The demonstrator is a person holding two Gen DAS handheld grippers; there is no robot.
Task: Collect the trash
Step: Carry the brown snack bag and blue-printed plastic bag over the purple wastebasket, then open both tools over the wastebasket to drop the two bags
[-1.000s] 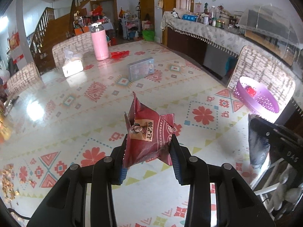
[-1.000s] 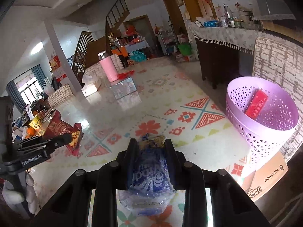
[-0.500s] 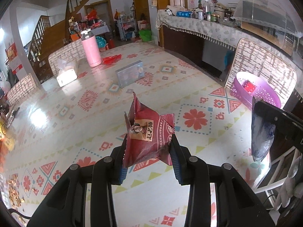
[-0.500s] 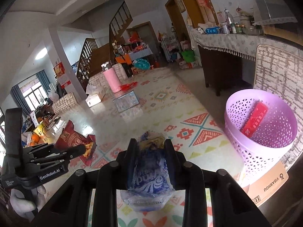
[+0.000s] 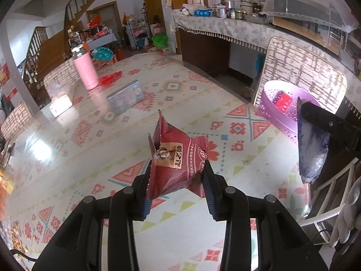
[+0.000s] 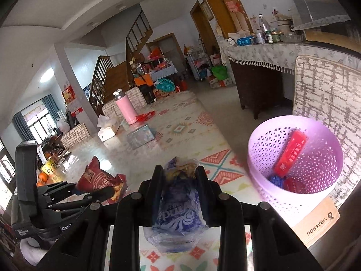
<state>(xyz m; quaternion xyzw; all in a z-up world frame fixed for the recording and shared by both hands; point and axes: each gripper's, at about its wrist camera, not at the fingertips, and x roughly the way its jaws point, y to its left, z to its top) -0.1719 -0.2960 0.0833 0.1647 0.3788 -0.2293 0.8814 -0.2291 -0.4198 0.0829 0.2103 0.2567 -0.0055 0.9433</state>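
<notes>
My left gripper (image 5: pixel 177 171) is shut on a dark red snack packet (image 5: pixel 174 158) and holds it above the patterned tablecloth (image 5: pixel 94 158). The packet also shows in the right wrist view (image 6: pixel 101 180), at the left. My right gripper (image 6: pixel 179 176) is shut on a crumpled blue and clear plastic wrapper (image 6: pixel 178 212). That wrapper shows at the right of the left wrist view (image 5: pixel 312 151). A lilac perforated basket (image 6: pixel 266 174) stands to the right of my right gripper, holding a red packet (image 6: pixel 291 153) and some smaller pieces. The basket also shows in the left wrist view (image 5: pixel 270 113).
On the table stand a pink flask (image 5: pixel 85 72), a white tissue box (image 5: pixel 61 106), a flat clear box (image 5: pixel 126 96) and a red wrapper (image 5: pixel 110 78). A patterned chair back (image 6: pixel 329 90) rises behind the basket. A cardboard piece (image 6: pixel 315 221) lies by the basket's base.
Both grippers have risen and moved toward the basket, each still holding its wrapper. The basket now looks nearer in the right wrist view.
</notes>
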